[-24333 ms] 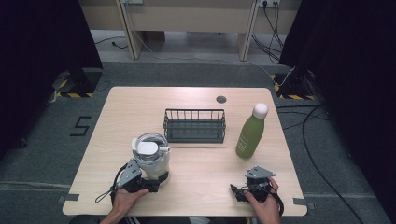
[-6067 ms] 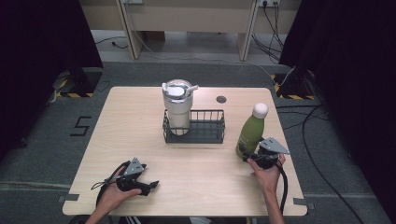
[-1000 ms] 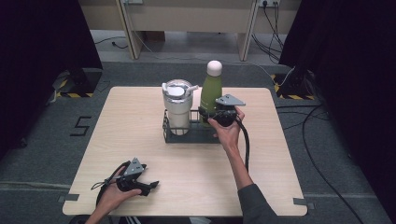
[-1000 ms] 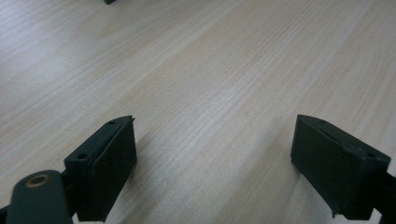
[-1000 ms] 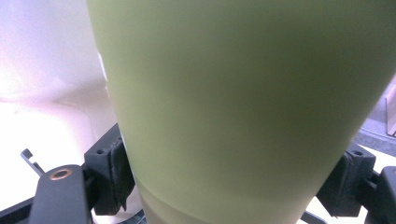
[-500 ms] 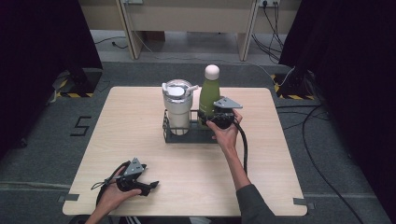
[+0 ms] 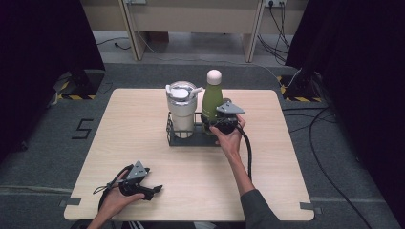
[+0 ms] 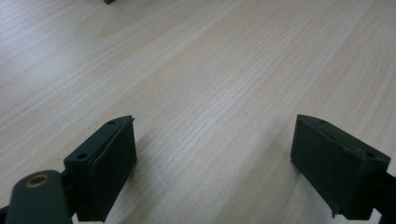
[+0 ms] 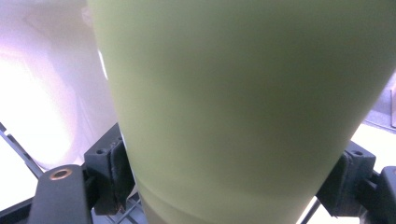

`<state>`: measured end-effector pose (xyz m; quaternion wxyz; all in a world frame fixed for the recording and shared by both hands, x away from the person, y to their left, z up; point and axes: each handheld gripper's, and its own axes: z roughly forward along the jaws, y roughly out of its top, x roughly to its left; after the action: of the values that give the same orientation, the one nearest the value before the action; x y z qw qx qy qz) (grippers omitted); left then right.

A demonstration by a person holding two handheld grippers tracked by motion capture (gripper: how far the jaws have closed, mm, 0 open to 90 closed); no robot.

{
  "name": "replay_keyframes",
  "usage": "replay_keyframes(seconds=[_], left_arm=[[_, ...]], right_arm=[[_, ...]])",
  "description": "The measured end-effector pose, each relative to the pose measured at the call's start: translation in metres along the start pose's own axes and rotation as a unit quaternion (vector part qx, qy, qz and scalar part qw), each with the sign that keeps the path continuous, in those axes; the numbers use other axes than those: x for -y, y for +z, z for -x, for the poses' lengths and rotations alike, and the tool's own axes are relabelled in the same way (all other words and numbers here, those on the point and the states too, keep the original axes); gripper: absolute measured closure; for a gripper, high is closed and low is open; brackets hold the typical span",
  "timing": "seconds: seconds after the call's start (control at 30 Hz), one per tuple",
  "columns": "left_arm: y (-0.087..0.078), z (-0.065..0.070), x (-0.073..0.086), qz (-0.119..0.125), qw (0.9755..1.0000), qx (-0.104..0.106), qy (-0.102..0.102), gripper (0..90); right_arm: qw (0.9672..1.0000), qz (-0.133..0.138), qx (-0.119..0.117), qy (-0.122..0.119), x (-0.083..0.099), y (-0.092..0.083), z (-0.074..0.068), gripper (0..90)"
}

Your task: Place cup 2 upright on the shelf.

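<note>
Right tool (image 7: pixel 216 125) clamped on lower body of green bottle (image 7: pixel 212 98), jaws pressed on both sides. Bottle stood upright in right part of black wire basket (image 7: pixel 177 139), just beside white tumbler (image 7: pixel 181 109). Left tool (image 7: pixel 152 191) rested near table (image 7: pixel 143 124) front edge, jaws wide apart, nothing between.

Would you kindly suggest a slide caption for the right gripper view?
Right gripper clamped around the green bottle above the wire basket.
</note>
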<state>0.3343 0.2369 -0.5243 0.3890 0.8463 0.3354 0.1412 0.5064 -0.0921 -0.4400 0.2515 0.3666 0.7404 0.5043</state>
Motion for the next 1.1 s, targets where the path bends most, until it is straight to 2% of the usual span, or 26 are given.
replay_keyframes(seconds=[0.23, 0.5, 0.77, 0.83, 1.1], left_arm=[[-0.0001, 0.0, 0.0, 0.0, 1.0, 0.0, 0.0, 13.5], [-0.0001, 0.0, 0.0, 0.0, 1.0, 0.0, 0.001, 13.5], [-0.0001, 0.0, 0.0, -0.001, 1.0, 0.0, 0.001, 13.5], [-0.0001, 0.0, 0.0, -0.001, 1.0, 0.0, 0.001, 13.5], [-0.0001, 0.0, 0.0, -0.001, 1.0, 0.0, 0.0, 13.5]], right_arm=[[1.0, 0.003, 0.001, -0.003, 0.0029, 0.0006, -0.0003, 20.8], [0.9998, 0.006, 0.005, -0.016, 0.0054, -0.0009, -0.0035, 20.6], [0.9999, 0.007, 0.002, -0.012, 0.0067, -0.001, -0.0032, 19.5], [0.9999, 0.007, 0.003, -0.008, 0.0068, -0.0016, -0.0025, 14.9], [0.9999, 0.009, 0.007, -0.007, 0.0061, -0.0074, -0.0027, 14.9]])
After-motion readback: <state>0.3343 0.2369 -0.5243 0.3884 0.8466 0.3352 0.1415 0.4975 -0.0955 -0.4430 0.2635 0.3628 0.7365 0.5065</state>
